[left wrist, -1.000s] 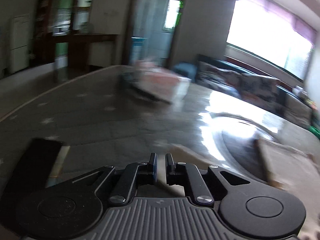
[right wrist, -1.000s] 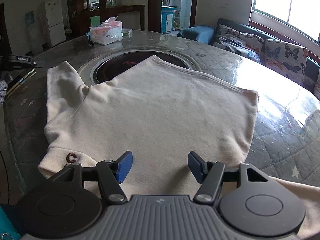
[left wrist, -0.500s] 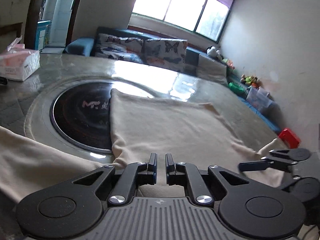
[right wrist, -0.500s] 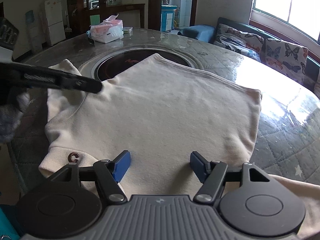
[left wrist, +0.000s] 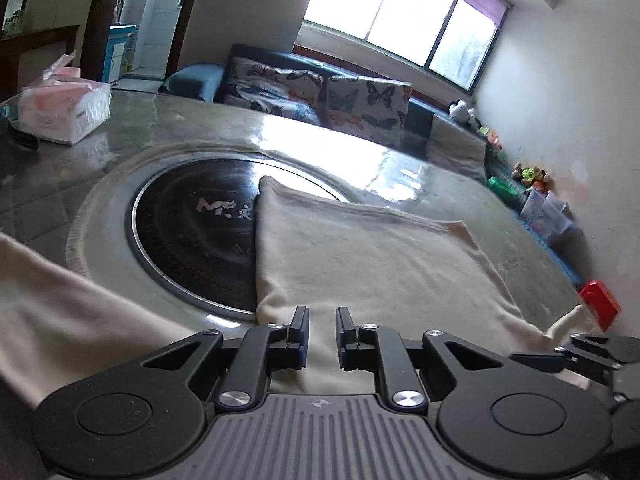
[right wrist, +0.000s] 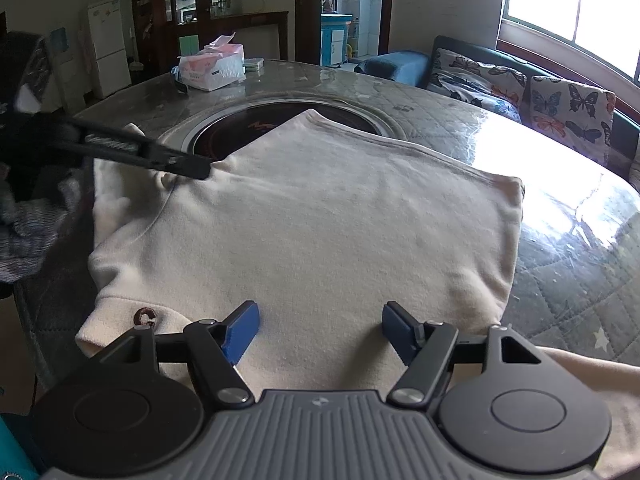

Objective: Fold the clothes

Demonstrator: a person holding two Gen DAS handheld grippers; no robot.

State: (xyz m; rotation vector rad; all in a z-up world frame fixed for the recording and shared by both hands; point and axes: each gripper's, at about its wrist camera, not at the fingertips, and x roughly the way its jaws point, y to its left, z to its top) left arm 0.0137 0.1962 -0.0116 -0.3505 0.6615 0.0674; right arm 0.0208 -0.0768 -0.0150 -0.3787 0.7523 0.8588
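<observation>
Cream fleece sweatshirt [right wrist: 320, 220] lies flat on round grey quilted table [right wrist: 560, 280], filling frame centre, its long axis running lower left to upper right. Left gripper [right wrist: 200, 170] sits at the armpit crease, upper left, nearest the sleeve; its jaws are opening, only a narrow gap, cloth beneath, nothing pinched. Right gripper [right wrist: 318, 328] hangs released over the near edge, bottom centre, gripping nothing.

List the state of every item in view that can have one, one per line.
Cream sweatshirt: spread flat on the table, unfolded, one corner over the black hob.
Left gripper: jaws opening, a narrow gap, over the cloth, nothing clamped.
Right gripper: jaws wide apart, empty, over the near edge.
Pink-and-white tissue pack: open, a tissue sticking up.
</observation>
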